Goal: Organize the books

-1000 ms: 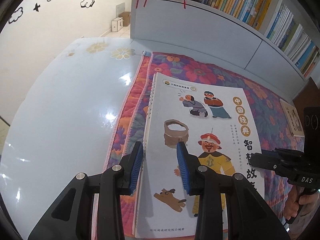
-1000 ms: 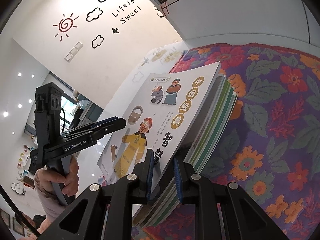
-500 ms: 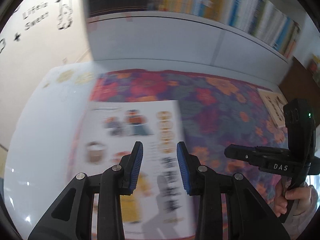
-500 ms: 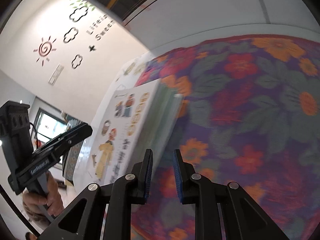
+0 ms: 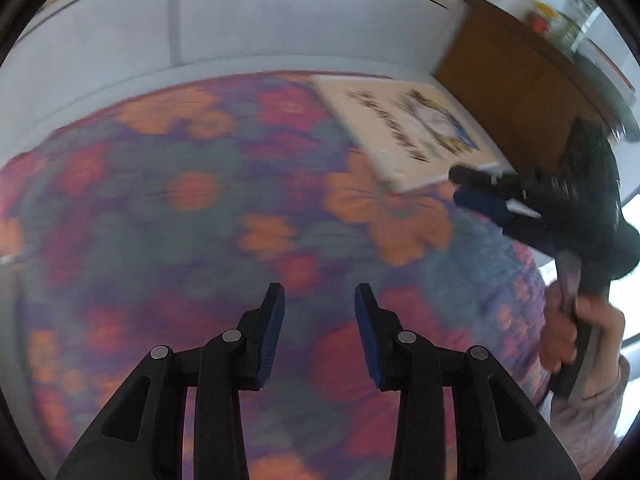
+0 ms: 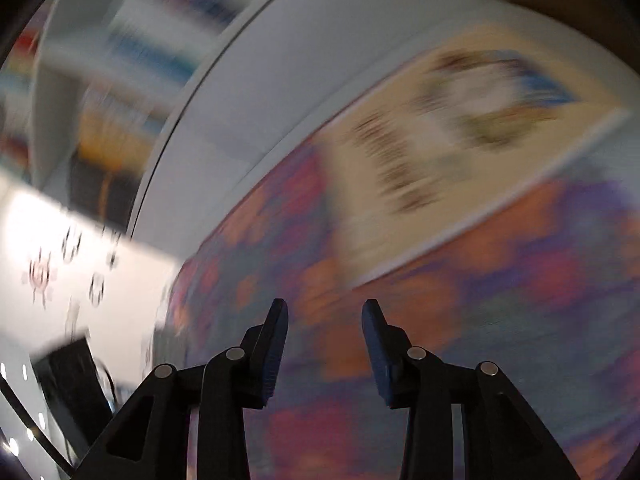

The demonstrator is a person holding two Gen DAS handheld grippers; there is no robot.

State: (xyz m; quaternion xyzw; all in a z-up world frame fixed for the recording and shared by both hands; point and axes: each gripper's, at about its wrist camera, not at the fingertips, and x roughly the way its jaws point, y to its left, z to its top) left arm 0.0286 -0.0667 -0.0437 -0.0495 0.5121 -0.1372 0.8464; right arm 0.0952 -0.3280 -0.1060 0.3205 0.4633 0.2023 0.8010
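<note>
Tongs on the left (image 5: pixel 319 330) stand released, blue pads parted with nothing between them, hovering over the flowered cloth (image 5: pixel 208 208) that covers the desk. Tongs on the right (image 6: pixel 325 346) are likewise spread wide and empty, above the same purple, orange and red pattern (image 6: pixel 520 280).

Beyond the right tongs, a cream-covered book (image 6: pixel 460 140) lies flat on the cloth, its cover picture and dark lettering too blurred to read. In the left wrist view this book (image 5: pixel 404 128) sits at the far right of the cloth, close beside a brown wooden panel (image 5: pixel 516 92). The right tongs (image 5: pixel 476 190) appear there too, their tips near the book's near corner, though blur hides whether they touch it; the person's hand (image 5: pixel 568 328) grips the handle below.

A pale grey wall panel (image 5: pixel 280 20) runs behind the cloth, with smeared rows of book spines on a shelf (image 6: pixel 152 40) above it.
</note>
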